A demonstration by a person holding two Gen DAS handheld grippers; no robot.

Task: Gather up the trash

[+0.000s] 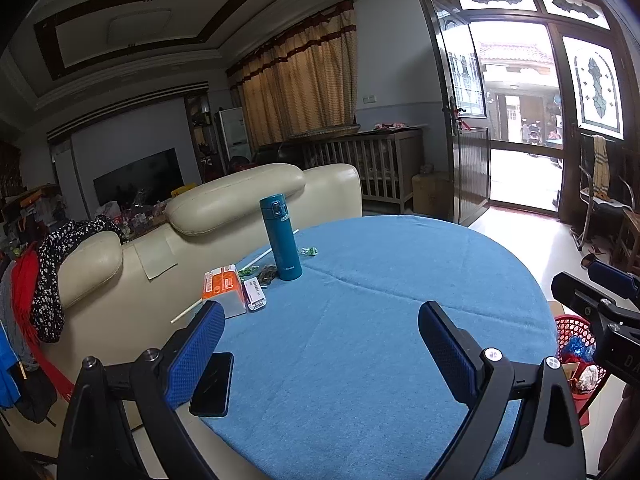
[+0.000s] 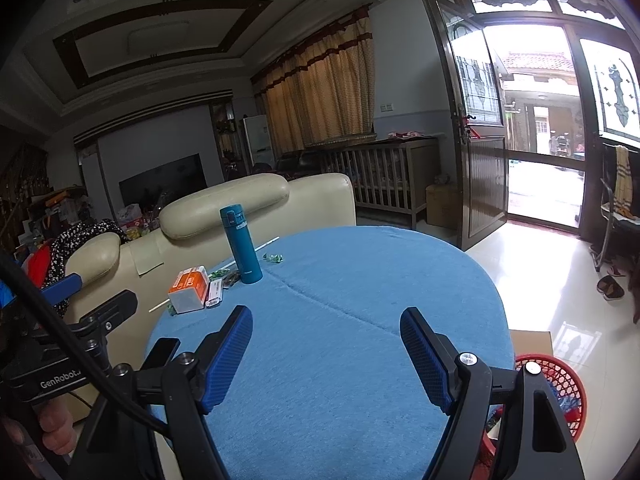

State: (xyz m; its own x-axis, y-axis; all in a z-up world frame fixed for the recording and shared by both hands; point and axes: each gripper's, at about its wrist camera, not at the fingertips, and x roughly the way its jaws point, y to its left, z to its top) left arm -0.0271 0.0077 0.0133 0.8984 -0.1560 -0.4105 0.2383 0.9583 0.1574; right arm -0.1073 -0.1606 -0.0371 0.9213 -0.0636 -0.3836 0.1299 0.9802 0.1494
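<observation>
Wrappers (image 1: 308, 251) lie by the flask (image 1: 280, 237) on the surface's (image 1: 380, 320) far side (green ones); both grippers, left (image 1: 321, 330) and right (image 2: 326, 334), hover near, jaws wide, empty.

cream leather sofa (image 1: 240, 216) behind a round table with blue cloth (image 1: 400, 300); tan curtains (image 1: 304, 80) drawn, wooden crib (image 1: 380, 164) below. open glass-panelled door (image 1: 464, 120) flooding glossy pale tiles (image 2: 560, 280) with daylight. dark tv (image 1: 138, 178) against a grey wall, recessed ceiling (image 1: 132, 28) with dark trim.
</observation>
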